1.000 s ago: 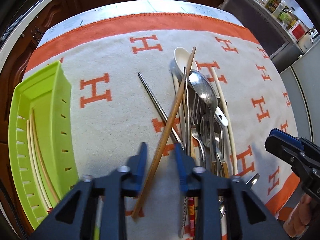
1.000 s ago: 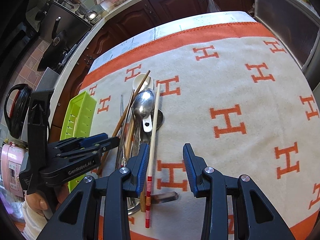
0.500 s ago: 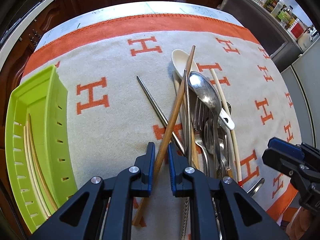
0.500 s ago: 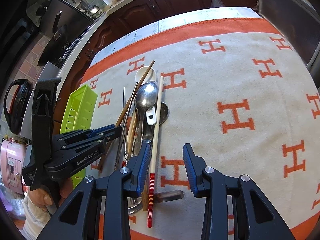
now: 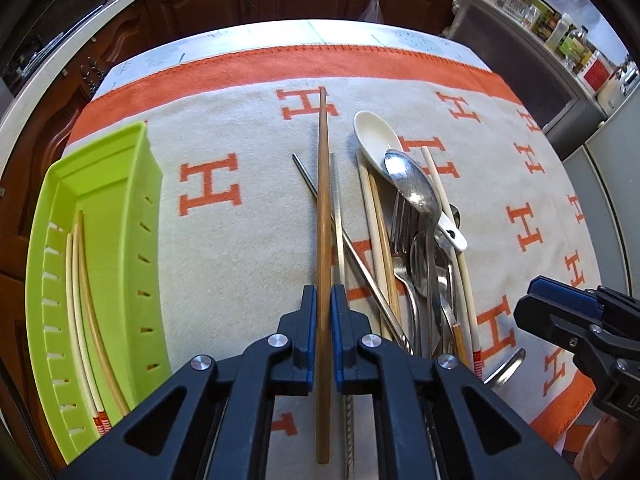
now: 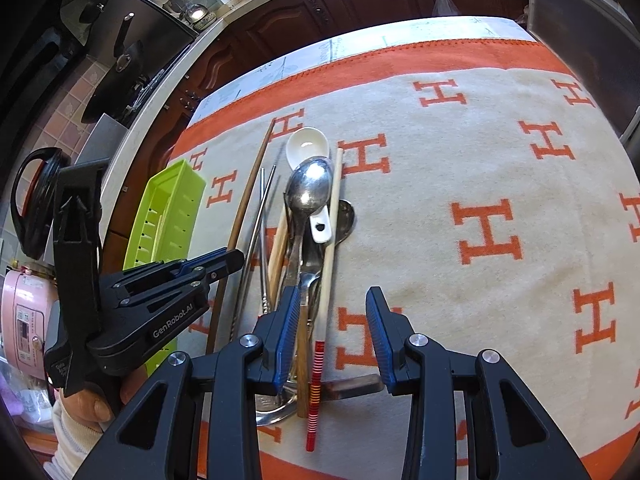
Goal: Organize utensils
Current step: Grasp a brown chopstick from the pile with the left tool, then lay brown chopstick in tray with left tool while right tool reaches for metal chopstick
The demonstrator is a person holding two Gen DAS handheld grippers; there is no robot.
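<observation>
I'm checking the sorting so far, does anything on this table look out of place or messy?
Yes. The utensil pile is a crossed jumble: forks, a metal spoon lying on a white spoon, and loose chopsticks. The green tray holds only chopsticks. The left gripper grips a brown chopstick.

Brown chopstick [image 5: 323, 208] clamped; utensil pile [image 5: 416, 248] beside.

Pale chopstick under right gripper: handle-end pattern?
Red with thin orange stripes on the pale chopstick; clearest in the right wrist view.
</observation>
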